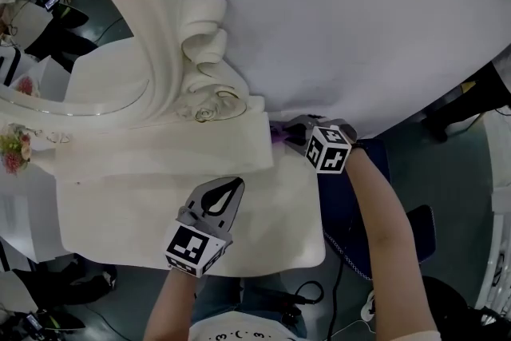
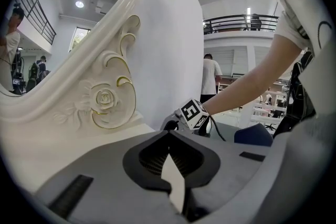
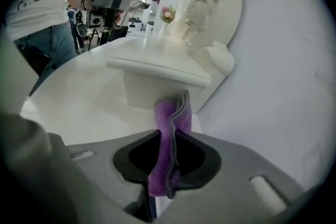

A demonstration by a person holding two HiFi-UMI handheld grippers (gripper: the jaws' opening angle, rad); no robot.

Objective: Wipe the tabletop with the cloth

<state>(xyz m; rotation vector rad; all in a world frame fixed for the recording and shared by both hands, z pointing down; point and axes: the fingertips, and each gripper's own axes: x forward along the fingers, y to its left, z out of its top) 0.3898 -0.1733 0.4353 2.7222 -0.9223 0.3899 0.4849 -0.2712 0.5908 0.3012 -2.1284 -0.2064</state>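
Observation:
A purple cloth (image 3: 173, 115) hangs folded between the jaws of my right gripper (image 3: 170, 131), which is shut on it. In the head view that gripper (image 1: 287, 132) holds the cloth (image 1: 276, 134) at the right end of the raised white ledge (image 1: 176, 148), just above the white tabletop (image 1: 255, 235). My left gripper (image 1: 237, 183) hovers over the tabletop's front middle, its jaws together and holding nothing. From the left gripper (image 2: 169, 134) I look across at the right gripper's marker cube (image 2: 193, 114).
An ornate white mirror frame with a carved rose (image 1: 206, 109) rises behind the ledge. A white wall panel (image 1: 359, 28) stands to the right. A small flower bunch (image 1: 13, 148) sits far left. A dark blue chair (image 1: 355, 208) and cables lie below the table's right edge.

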